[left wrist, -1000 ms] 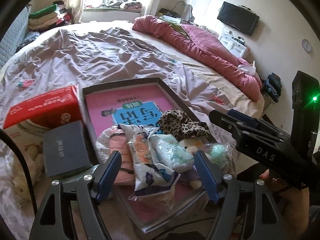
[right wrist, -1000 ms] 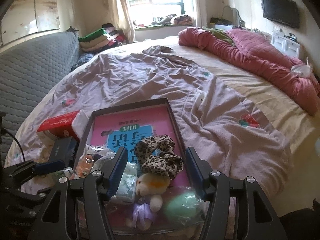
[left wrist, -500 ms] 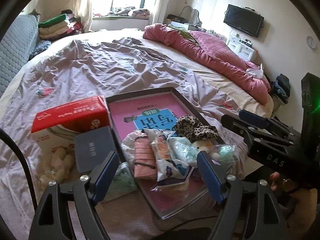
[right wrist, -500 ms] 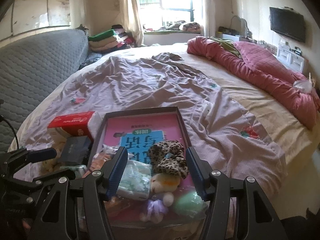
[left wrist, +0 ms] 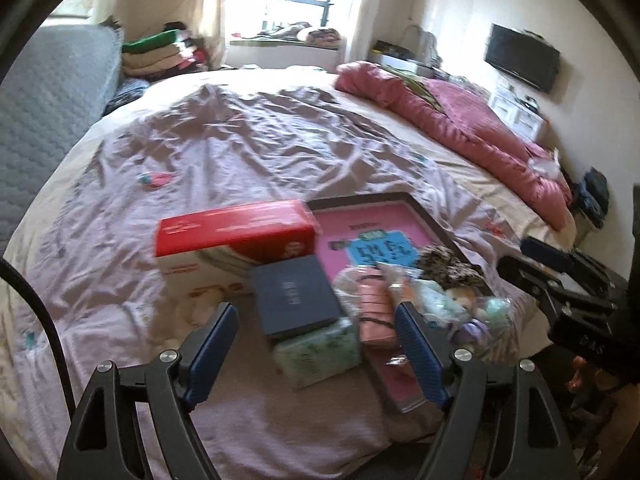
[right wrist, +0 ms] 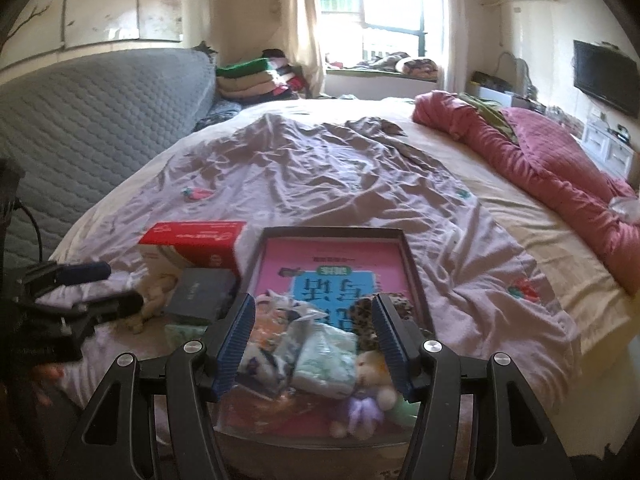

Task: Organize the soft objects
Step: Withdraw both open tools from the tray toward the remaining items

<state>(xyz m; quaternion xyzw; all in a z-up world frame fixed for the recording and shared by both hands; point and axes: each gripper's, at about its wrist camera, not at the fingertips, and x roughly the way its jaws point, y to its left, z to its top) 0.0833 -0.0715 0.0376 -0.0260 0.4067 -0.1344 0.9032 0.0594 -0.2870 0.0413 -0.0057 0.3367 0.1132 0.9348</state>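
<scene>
Hovering open and empty: left gripper [left wrist: 316, 354] above the dark grey flat box [left wrist: 294, 294] | right gripper [right wrist: 314, 344] fingers standing apart, gripping nothing, over the pale green wipes packet [right wrist: 326, 364] in the dark-rimmed shallow tray [right wrist: 412, 270].

Left tool [left wrist: 316, 354] pulled back from the tray [left wrist: 440, 224], jaws opened wider, empty, right tool [right wrist: 314, 338] also withdrawn.

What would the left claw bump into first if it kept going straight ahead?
Most likely the dark blue box, which lies between the open left claw's fingers on a pale green packet. The red and white box lies just behind. Depth is hard to judge here.
</scene>
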